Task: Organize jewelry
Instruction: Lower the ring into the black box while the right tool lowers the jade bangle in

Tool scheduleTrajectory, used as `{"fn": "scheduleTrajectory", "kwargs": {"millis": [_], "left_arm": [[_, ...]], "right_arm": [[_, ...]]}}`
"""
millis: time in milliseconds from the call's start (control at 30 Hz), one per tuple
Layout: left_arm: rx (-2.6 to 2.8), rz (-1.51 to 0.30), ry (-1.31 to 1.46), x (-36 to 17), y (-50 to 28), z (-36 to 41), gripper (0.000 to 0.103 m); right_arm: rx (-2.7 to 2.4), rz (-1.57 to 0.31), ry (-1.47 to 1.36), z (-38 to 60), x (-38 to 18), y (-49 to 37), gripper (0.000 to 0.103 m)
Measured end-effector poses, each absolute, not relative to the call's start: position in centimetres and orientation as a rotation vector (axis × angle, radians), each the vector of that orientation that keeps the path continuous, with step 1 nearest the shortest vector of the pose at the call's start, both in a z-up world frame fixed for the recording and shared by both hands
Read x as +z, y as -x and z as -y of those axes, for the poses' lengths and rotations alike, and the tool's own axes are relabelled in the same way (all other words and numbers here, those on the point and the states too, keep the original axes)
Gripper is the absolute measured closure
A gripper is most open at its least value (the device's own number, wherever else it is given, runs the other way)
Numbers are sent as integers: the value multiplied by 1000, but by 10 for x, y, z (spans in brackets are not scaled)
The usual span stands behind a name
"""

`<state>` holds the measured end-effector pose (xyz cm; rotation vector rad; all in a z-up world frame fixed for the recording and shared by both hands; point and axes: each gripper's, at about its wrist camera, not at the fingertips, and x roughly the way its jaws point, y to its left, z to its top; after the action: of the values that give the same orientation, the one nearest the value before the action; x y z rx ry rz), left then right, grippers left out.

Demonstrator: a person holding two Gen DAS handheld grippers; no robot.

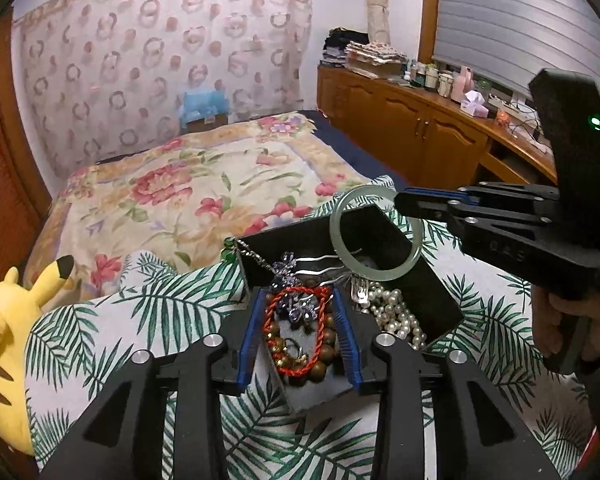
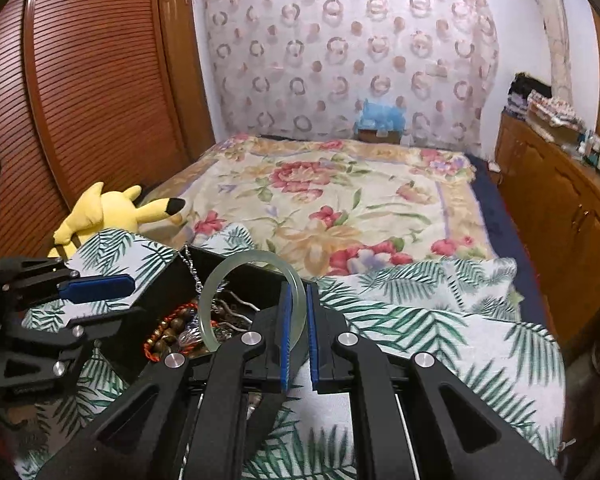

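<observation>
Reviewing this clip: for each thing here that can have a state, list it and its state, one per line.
right gripper: shut on the jade bangle, above the box.
jade bangle: gripped at its rim, lifted, upright.
left gripper: open, fingers straddling the box's near end.
black jewelry box: open, no lid on it, resting on the leaf-print cloth.
pearl necklace: piled inside the box.
red cord bracelet: lying in the box, over brown beads.

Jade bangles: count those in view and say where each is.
1. The jade bangle is pinched upright in the right gripper above the black box. Others may lie hidden under the jewelry heaped inside.
</observation>
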<state>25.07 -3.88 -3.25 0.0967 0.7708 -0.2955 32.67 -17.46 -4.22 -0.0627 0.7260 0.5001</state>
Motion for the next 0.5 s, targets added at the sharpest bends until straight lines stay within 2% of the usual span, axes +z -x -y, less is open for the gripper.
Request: {"fn": "scheduleTrajectory", "kwargs": {"millis": [233, 500], "left_arm": [[-283, -772, -81, -33, -240, 29, 68], [-282, -754, -75, -27, -225, 25, 65]], "right_arm": [[510, -775, 104, 159, -51, -329, 91], [524, -742, 105, 169, -39, -308, 91]]}}
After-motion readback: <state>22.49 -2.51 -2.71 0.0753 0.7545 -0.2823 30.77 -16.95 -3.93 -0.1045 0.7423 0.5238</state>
